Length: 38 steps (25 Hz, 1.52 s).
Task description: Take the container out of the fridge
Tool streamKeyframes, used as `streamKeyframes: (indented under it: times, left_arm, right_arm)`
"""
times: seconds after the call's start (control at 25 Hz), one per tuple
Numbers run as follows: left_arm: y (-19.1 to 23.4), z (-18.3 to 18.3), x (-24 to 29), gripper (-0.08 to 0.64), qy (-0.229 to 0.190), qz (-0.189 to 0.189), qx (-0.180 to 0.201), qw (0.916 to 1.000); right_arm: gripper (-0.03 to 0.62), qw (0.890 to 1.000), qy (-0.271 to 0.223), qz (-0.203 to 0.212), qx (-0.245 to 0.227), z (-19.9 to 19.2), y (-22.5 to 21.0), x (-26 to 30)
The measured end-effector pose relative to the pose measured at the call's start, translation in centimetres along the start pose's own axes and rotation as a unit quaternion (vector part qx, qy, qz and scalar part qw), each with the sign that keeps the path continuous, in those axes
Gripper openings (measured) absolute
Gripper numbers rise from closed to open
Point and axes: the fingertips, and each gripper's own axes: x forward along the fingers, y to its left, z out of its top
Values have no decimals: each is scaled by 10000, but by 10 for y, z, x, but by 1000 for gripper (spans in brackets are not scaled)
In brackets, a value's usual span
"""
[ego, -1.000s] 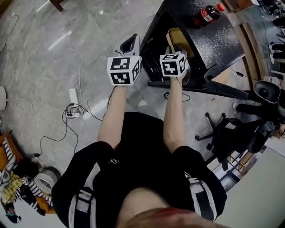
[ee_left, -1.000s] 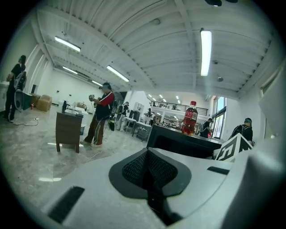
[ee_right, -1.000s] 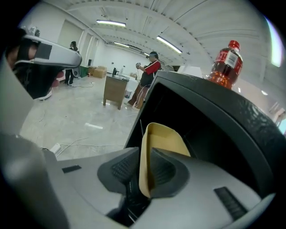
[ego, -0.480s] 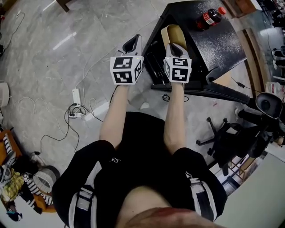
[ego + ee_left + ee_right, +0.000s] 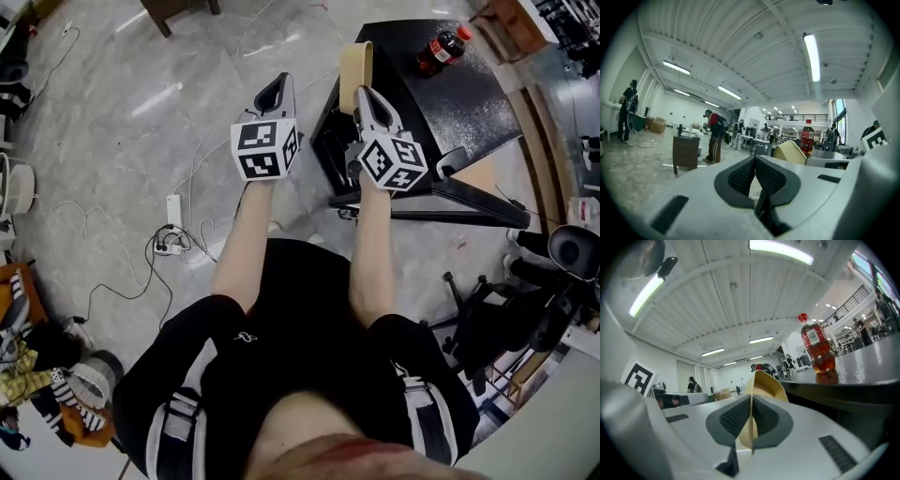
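Container [image 5: 356, 61] rim pinched btw right gripper [image 5: 362, 94] pads, prob. for lifting it clear; left gripper [image 5: 275, 91] jaws together, empty.

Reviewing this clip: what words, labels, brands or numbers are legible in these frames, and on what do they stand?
No text is legible anywhere.
Bottle: red label, print too blurred to read.
Marker cubes: black-and-white square patterns only, no words or numbers.

A black shirt [image 5: 291, 305] and grey straps [image 5: 176, 422] are worn; left gripper [image 5: 277, 84] and right gripper [image 5: 362, 92] are capped by black-and-white cubes [image 5: 264, 150].
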Motion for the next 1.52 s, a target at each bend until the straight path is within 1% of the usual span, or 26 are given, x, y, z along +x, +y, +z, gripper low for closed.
streamKeyframes:
  times: [0.16, 0.32, 0.52, 0.84, 1.52]
  left_arm:
    - [7, 17, -10, 8, -214, 173, 62, 9996]
    - [11, 31, -18, 8, -355, 270, 155, 9989]
    - [17, 37, -22, 8, -422, 346, 223, 9983]
    - [24, 38, -25, 8, -436, 399, 219, 9980]
    - [30, 36, -18, 8, -431, 314, 156, 9985]
  right_arm:
    - [18, 9983, -568, 163, 2, 25, 15, -6]
    - [18, 9962, -827, 248, 138, 41, 20, -8]
    - [18, 9966, -786, 211, 100, 43, 21, -4]
    - [18, 9971, -727, 240, -50, 43, 26, -1]
    - [17, 9969, -718, 263, -183, 44, 30, 9]
